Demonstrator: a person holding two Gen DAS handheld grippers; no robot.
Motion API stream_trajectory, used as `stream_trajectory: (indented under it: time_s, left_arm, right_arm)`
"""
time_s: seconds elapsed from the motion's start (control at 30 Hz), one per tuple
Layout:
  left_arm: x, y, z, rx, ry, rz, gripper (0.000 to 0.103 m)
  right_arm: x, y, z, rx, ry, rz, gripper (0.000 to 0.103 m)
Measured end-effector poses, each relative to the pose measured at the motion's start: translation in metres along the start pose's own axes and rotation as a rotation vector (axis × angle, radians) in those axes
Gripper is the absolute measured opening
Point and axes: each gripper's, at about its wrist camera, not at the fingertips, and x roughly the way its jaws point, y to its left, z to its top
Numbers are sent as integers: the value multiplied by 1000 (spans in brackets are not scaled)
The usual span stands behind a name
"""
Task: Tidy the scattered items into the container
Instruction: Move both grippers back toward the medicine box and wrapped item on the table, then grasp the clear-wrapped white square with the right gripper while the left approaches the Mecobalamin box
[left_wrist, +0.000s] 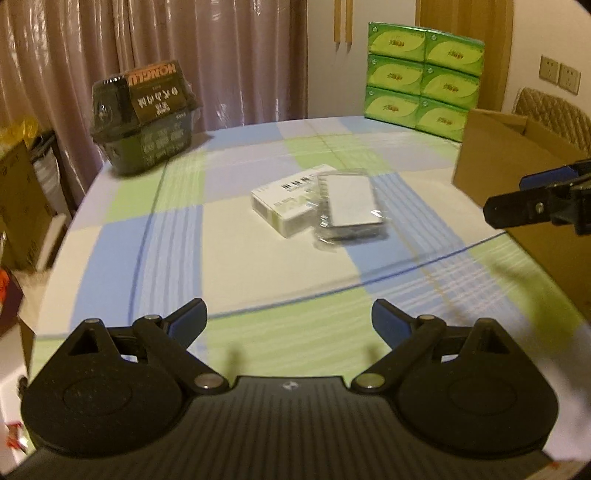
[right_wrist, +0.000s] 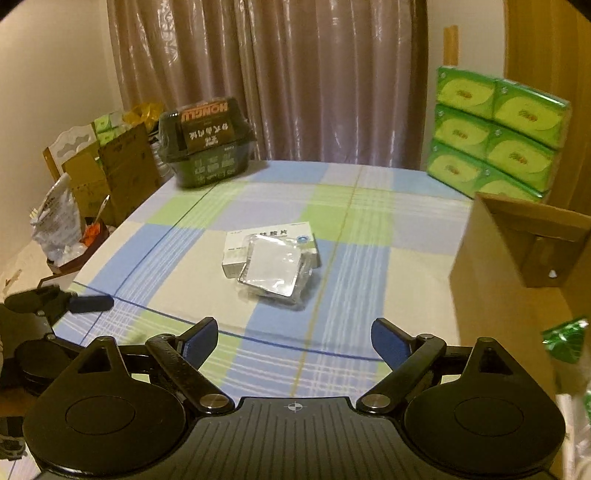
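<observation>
Left wrist view shows the left gripper open and empty. Right gripper is open too. White box and shiny packet touch on the table.

1. It was a room in a home: long curtains hung behind a table under a checked cloth.
2. Stacked tissue packs, cardboard boxes and wall sockets suggested household living space.

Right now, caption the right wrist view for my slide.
Open right gripper faces a foil packet lying on a white medicine box; cardboard box at right.
</observation>
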Motion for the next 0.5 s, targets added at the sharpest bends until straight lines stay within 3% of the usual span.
stream_trajectory:
  time_s: [0.27,0.5]
  left_arm:
    - [32,35,11,8,-31,65,94]
    - [42,54,11,-39,-47,74,94]
  right_arm:
    - [55,9,9,32,2,18,90]
    - [106,18,13,35,-4,14,92]
